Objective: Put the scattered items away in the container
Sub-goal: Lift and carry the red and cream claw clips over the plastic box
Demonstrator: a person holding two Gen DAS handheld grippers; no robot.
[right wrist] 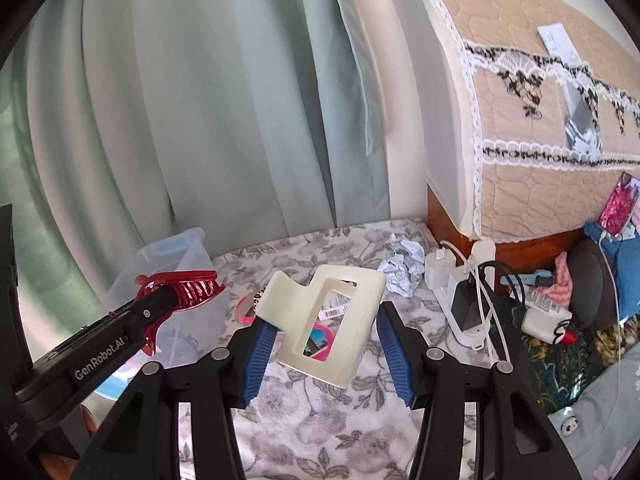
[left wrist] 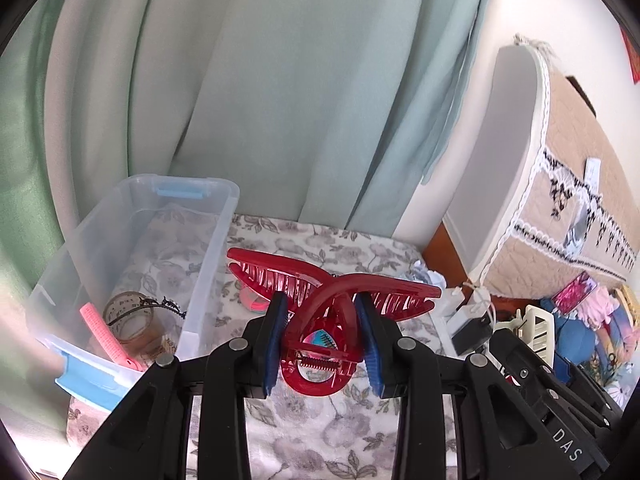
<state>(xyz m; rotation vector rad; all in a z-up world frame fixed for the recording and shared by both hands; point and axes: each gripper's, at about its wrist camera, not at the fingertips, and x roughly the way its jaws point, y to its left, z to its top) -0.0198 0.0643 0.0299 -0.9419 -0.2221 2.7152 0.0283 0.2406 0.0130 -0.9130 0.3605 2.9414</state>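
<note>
A red claw clip (left wrist: 320,312) is clamped by its handle end between the blue pads of the left gripper (left wrist: 323,338), held clear above the floral blanket (left wrist: 320,432). A cream claw clip (right wrist: 326,322) is pinched in the same way by the right gripper (right wrist: 323,346). Beyond them, a pink item (right wrist: 245,312), too hidden to be identified, is seen lying on the blanket. Toward the blanket's far left corner, the clear plastic container (left wrist: 208,256) is found, with a pink comb (left wrist: 105,334) and a tape roll (left wrist: 130,316) already inside.
</note>
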